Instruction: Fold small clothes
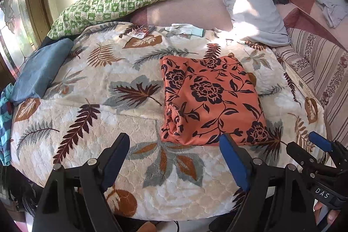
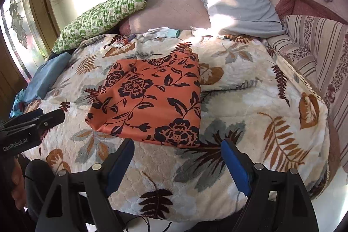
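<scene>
An orange garment with dark flowers (image 1: 208,99) (image 2: 152,99) lies folded into a rough square on the leaf-patterned blanket (image 1: 104,84) (image 2: 250,114). My left gripper (image 1: 174,140) hovers open above the blanket, just short of the garment's near edge, with nothing between its fingers. My right gripper (image 2: 178,145) is open too and empty, held over the near edge of the fold. In the left wrist view the right gripper (image 1: 302,142) shows at the lower right. The left gripper (image 2: 43,113) appears at the left edge of the right wrist view.
A folded blue cloth (image 1: 41,71) and a blue patterned piece (image 1: 5,123) lie at the bed's left edge. Behind are a green checked pillow (image 1: 113,1), a grey pillow (image 1: 250,3), white gloves (image 1: 182,28) and a striped cover (image 1: 322,64) on the right. A window stands at far left.
</scene>
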A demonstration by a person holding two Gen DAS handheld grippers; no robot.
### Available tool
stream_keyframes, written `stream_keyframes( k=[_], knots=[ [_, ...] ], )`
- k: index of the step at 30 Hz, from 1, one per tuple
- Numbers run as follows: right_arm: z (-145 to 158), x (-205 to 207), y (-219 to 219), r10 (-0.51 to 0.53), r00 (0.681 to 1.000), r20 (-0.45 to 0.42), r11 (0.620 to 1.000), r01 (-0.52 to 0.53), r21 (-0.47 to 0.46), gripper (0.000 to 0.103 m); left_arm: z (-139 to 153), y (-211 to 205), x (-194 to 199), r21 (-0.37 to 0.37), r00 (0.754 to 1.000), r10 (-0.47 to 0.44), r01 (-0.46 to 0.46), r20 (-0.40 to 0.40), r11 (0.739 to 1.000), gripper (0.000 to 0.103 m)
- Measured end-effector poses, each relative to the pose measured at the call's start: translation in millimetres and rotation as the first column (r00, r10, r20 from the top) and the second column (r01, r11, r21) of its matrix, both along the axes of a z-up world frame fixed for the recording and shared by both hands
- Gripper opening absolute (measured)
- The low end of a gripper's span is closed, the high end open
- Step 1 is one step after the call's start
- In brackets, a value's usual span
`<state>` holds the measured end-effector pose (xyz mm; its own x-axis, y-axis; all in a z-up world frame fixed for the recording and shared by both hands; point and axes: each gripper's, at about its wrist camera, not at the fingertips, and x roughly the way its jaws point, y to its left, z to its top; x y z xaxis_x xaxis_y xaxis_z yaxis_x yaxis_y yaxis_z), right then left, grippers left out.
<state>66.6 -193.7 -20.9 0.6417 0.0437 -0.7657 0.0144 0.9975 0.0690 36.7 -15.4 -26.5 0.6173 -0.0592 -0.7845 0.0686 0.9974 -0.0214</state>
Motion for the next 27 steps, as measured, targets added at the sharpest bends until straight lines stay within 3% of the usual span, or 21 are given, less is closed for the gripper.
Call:
stream_keyframes(
  k=[3, 27],
  knots=[
    [2, -2, 1, 0.003, 1.000, 0.002, 1.000, -0.003, -0.004, 0.084, 8, -3, -5, -0.001, 1.000, -0.002, 0.003, 0.029, 1.000, 0.094],
    [0, 7, -1, 0.020, 1.000, -0.009, 0.999, -0.020, -0.031, 0.084, 18, -13, 5, -0.084, 0.998, -0.054, 0.057, 0.029, 0.995, 0.101]
  ],
)
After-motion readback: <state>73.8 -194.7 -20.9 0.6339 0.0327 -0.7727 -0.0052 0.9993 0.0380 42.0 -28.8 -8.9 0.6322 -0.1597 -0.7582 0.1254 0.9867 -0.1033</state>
